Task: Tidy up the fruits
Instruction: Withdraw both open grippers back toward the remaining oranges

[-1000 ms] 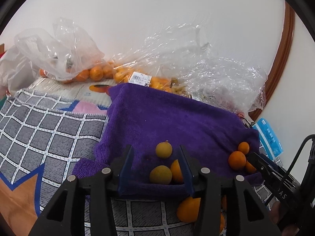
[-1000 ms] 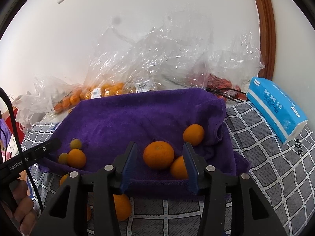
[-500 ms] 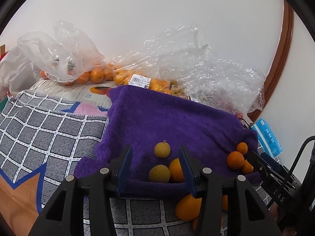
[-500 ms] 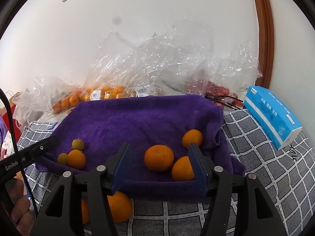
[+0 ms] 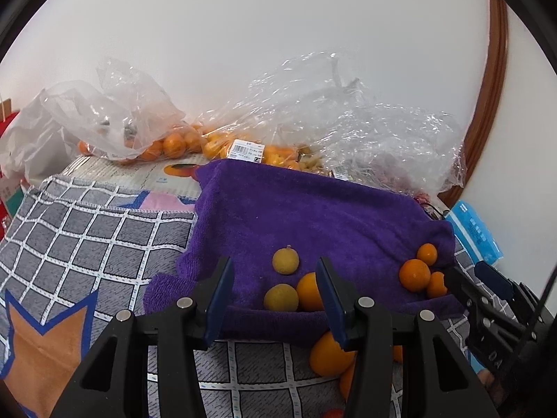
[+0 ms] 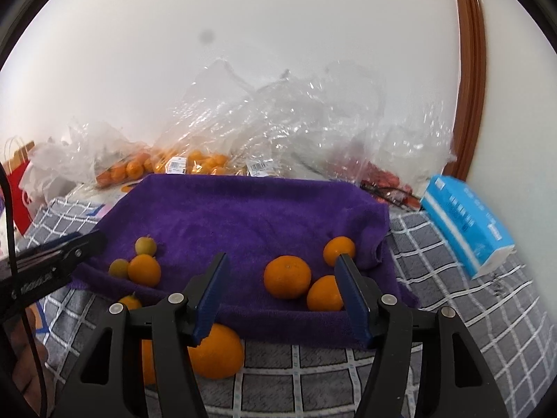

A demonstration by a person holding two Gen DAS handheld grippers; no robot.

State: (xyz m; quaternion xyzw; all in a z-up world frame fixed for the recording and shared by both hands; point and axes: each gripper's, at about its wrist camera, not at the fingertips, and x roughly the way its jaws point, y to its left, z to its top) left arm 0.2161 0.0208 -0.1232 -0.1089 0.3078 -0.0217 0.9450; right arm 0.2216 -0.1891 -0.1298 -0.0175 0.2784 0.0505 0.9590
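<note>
Behind the purple towel [image 6: 250, 216], clear plastic bags [image 6: 278, 122] crowd the wall

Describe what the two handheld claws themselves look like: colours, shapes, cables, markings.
Both are alike. The left claw and right claw each have black angular plastic arms with silver round pivot pins, ending in two flat blue fingers. Seen from the side, the right claw's body carries pale lettering, too cut off to read whole, and a thin black cable runs from it. No sleeve shows.
</note>
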